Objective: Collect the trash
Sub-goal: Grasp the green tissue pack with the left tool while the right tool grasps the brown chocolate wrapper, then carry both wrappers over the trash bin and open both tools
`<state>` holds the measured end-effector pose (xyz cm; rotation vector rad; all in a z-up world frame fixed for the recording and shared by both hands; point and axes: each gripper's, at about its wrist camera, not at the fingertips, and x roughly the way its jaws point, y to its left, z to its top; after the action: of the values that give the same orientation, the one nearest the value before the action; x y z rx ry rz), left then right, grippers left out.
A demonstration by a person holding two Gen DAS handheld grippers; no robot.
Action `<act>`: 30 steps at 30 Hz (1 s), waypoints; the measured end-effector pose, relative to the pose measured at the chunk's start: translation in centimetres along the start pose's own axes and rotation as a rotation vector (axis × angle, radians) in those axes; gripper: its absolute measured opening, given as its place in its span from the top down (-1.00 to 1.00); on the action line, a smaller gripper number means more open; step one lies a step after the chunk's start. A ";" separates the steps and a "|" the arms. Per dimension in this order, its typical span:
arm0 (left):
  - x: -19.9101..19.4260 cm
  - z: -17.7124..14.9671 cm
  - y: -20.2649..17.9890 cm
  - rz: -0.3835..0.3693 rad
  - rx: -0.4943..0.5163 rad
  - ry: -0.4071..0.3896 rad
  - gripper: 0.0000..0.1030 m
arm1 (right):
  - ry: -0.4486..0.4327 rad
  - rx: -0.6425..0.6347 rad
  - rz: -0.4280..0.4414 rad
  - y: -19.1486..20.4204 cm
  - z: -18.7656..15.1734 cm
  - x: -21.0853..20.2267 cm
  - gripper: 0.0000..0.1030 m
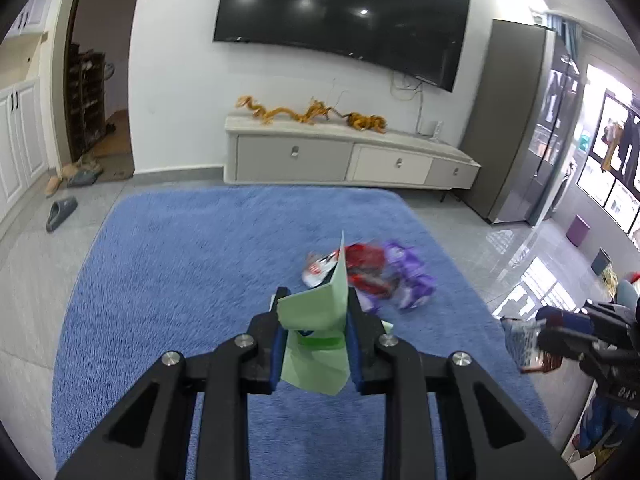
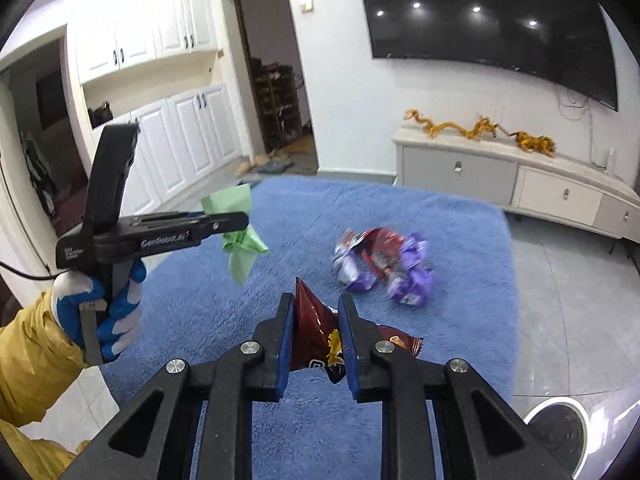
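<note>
My left gripper is shut on a light green wrapper, held up above the blue rug. From the right wrist view the same left gripper shows from the side, the green wrapper hanging from its tip. My right gripper is shut on a dark red snack bag, also lifted off the rug. In the left wrist view the right gripper shows at the right edge with that bag. A pile of red, silver and purple wrappers lies on the rug ahead.
A low TV cabinet stands against the far wall under a wall-mounted TV. Slippers lie on the tiled floor left of the rug. A round white-rimmed object sits at the lower right. A person's gloved hand and yellow sleeve hold the left gripper.
</note>
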<state>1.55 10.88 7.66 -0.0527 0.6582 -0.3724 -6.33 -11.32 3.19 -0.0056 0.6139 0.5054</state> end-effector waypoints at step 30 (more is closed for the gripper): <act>5.8 -0.3 -29.2 -0.229 0.411 0.083 0.53 | -0.219 0.383 -0.284 -19.7 -8.4 -15.1 0.61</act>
<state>-3.74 -18.35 8.84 0.2822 0.6485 -0.7273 -12.56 -36.76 1.84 0.3173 0.4764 0.1052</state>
